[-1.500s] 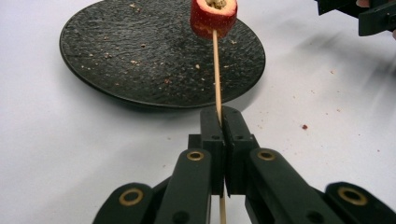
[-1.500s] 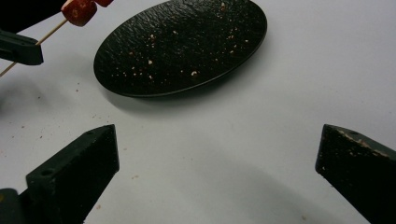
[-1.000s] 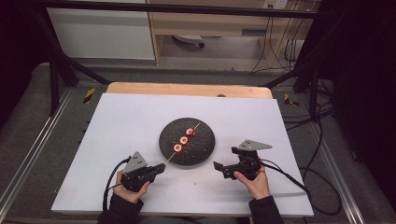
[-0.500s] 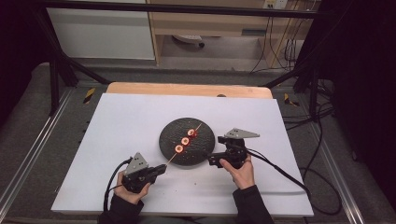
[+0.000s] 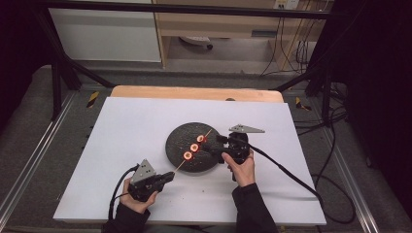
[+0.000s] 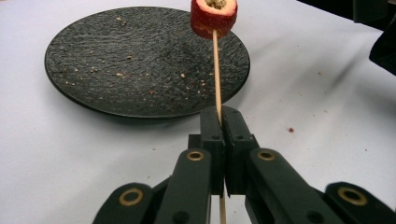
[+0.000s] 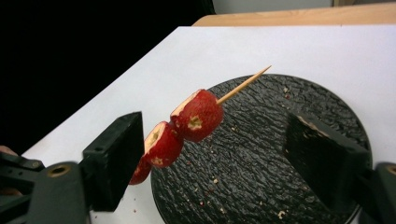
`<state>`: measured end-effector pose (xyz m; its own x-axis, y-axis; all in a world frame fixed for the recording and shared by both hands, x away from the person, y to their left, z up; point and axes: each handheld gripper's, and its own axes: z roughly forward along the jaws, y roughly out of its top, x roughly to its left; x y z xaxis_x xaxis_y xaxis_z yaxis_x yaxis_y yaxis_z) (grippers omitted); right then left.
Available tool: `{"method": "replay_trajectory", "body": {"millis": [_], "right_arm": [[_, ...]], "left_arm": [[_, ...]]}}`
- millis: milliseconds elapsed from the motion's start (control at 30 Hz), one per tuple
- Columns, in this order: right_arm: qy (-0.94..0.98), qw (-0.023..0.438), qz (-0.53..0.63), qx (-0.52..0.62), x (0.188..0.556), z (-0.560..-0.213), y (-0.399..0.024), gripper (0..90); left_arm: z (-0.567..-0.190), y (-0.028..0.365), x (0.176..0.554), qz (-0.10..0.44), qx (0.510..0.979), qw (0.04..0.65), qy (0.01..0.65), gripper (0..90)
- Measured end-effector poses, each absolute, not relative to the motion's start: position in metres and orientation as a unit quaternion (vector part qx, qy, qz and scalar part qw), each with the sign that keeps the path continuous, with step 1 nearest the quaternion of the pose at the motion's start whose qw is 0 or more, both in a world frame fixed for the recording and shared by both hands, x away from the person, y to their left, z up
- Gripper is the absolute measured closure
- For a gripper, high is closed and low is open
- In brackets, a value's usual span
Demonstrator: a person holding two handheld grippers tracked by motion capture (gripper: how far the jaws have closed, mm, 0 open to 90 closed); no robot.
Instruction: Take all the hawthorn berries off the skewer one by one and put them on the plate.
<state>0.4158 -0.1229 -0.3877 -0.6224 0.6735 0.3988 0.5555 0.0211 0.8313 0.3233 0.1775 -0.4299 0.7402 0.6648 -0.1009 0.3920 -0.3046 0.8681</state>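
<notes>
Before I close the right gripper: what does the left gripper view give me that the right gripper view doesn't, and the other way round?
Left gripper view: the left gripper shut on the skewer, with one fruit slice end-on above the plate. Right gripper view: three fruit slices side-on, the bare tip, and the right gripper, its jaws just closing, either side of the slices without touching. Both: the skewer over the black plate on the white sheet.

floor (image 5: 29, 145): grey | shelf (image 5: 218, 24): wooden | cabinet (image 5: 104, 34): white
</notes>
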Motion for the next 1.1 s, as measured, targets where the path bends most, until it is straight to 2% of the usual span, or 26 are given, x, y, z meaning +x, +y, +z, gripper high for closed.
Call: {"method": "replay_trajectory", "body": {"millis": [333,833,1100], "right_arm": [[0.686,0.021,0.569,0.452,0.428,-0.394,-0.119,38.9],[0.677,-0.027,0.574,0.46,0.432,-0.399,-0.115,58.3],[0.67,-0.02,0.581,0.462,0.433,-0.396,-0.117,59.5]], "left_arm": [[-0.43,0.175,0.322,0.14,0.797,0.487,0.329,88.2],[-0.431,0.172,0.322,0.142,0.798,0.486,0.326,88.2],[-0.43,0.172,0.321,0.144,0.796,0.49,0.325,88.2]]}}
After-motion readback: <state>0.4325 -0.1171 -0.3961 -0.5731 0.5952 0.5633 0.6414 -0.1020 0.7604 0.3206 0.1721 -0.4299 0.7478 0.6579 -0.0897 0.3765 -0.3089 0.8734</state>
